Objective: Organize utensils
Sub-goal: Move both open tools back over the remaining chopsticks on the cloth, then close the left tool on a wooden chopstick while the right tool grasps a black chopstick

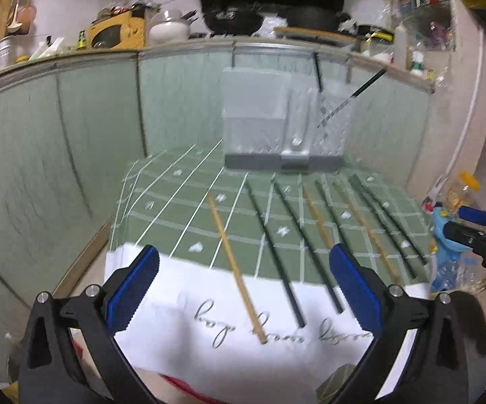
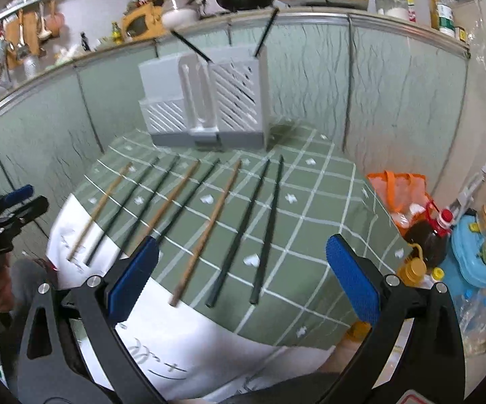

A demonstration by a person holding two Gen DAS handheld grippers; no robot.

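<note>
In the left wrist view, thin wooden and dark green chopsticks [image 1: 232, 266] lie side by side across the middle of a green grid-patterned tablecloth [image 1: 175, 208], in front of a pale translucent slotted utensil holder on a grey base [image 1: 276, 124] at upper centre, while the left gripper [image 1: 243, 289] at the bottom stands wide open with nothing between its blue-padded fingers. The right wrist view shows the row more sharply as three wooden and five dark sticks, with two dark ones standing in the holder's right compartment, plus an orange bag [image 2: 397, 195] and bottles at the right edge unseen before. There the right gripper [image 2: 243, 276] is also spread wide and empty.
</note>
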